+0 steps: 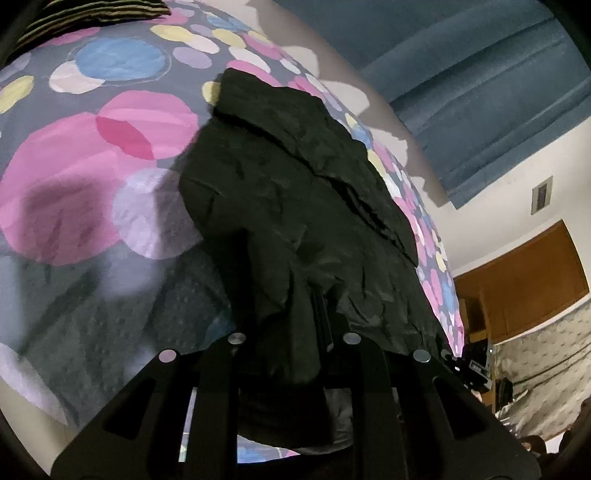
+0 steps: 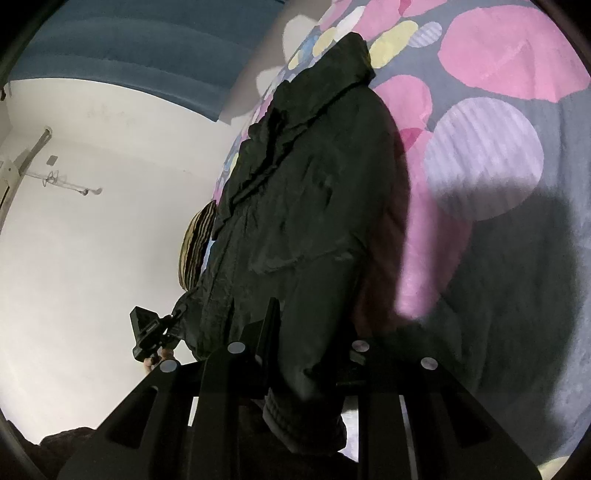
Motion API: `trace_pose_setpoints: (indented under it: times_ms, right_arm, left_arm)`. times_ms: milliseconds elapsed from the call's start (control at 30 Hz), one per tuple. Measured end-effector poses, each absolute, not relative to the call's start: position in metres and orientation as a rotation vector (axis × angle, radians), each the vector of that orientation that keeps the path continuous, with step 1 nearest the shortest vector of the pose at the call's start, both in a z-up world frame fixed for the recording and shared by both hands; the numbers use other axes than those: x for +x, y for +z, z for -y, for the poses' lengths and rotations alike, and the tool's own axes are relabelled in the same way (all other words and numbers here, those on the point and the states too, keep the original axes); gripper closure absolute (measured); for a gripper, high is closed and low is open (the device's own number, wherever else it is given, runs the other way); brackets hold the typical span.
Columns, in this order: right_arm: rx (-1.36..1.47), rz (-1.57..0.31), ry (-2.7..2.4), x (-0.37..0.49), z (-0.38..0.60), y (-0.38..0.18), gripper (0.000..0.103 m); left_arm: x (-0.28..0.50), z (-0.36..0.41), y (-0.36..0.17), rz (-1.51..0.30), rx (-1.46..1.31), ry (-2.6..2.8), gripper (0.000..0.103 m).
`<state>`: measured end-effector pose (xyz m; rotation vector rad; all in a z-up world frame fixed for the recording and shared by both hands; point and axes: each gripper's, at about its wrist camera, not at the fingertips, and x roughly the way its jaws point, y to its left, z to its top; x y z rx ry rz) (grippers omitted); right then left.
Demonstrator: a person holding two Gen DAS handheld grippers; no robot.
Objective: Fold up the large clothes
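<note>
1 crumpled black nylon jacket lies across 1 grey bedspread with pink, lilac and yellow circles; 2 grippers, left gripper and right gripper, each clamp its near hem

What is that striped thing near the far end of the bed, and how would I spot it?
Start from the bedspread printed with big pink, blue and lilac circles. Follow it past the black jacket both grippers hold, to the far edge. There lies a cushion with thin black and olive-yellow stripes, the only striped thing among all the round spots.
</note>
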<state>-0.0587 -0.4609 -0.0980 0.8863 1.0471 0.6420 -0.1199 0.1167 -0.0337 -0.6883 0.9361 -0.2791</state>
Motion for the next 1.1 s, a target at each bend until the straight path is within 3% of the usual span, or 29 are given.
trace_pose_setpoints:
  times_ms: [567,767,1033,1100]
  right_arm:
    - [0.896,-1.084,0.650,-0.058,0.463,-0.104,0.082]
    - [0.908,-1.112,0.644,-0.056,0.461,-0.112,0.079]
    - [0.899,-1.152,0.654,-0.056,0.458,-0.120,0.074]
    - [0.873,-1.156,0.657,-0.057,0.456,-0.118,0.074]
  left_arm:
    - [-0.120,-0.120,-0.041,-0.977,-0.618,-0.266,0.085]
    - [-0.128,-0.120,-0.054,-1.032,-0.605,-0.257,0.069]
    - [-0.138,-0.121,-0.064,-1.065,-0.584,-0.241,0.069]
    - [-0.138,-0.118,-0.062,-1.060,-0.552,-0.231,0.073]
